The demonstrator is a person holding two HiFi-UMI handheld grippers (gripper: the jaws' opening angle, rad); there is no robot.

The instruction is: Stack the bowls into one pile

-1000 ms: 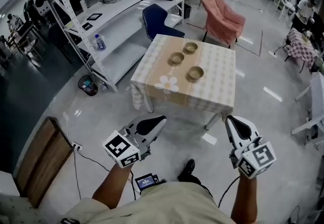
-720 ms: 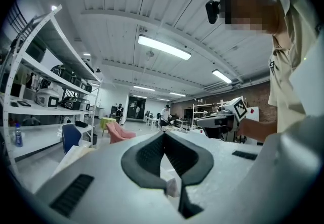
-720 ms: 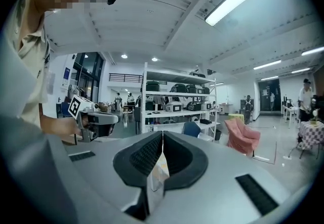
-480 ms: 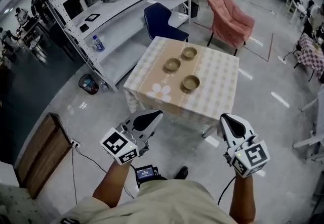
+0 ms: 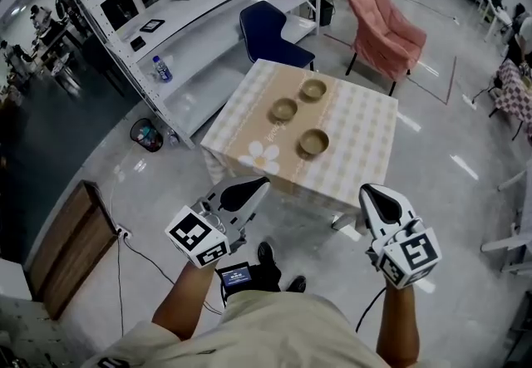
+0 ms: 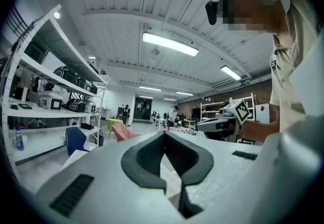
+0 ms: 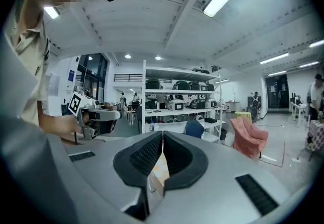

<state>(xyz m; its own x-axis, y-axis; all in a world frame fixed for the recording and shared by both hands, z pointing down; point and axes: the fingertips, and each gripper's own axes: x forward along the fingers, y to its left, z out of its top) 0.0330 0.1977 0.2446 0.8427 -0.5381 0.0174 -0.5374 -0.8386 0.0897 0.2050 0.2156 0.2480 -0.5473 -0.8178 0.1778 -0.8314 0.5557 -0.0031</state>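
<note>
Maybe the left tool (image 5: pixel 252 190) and right tool (image 5: pixel 376 195), both shut and empty, will just shove a bowl (image 5: pixel 313 142) off the table (image 5: pixel 366 130).

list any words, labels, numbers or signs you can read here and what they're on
No text is readable.
The marker cubes on the left gripper and right gripper: square patterns only, no words.
The bottle label: too small.
The small screen low in the head view: too small.
</note>
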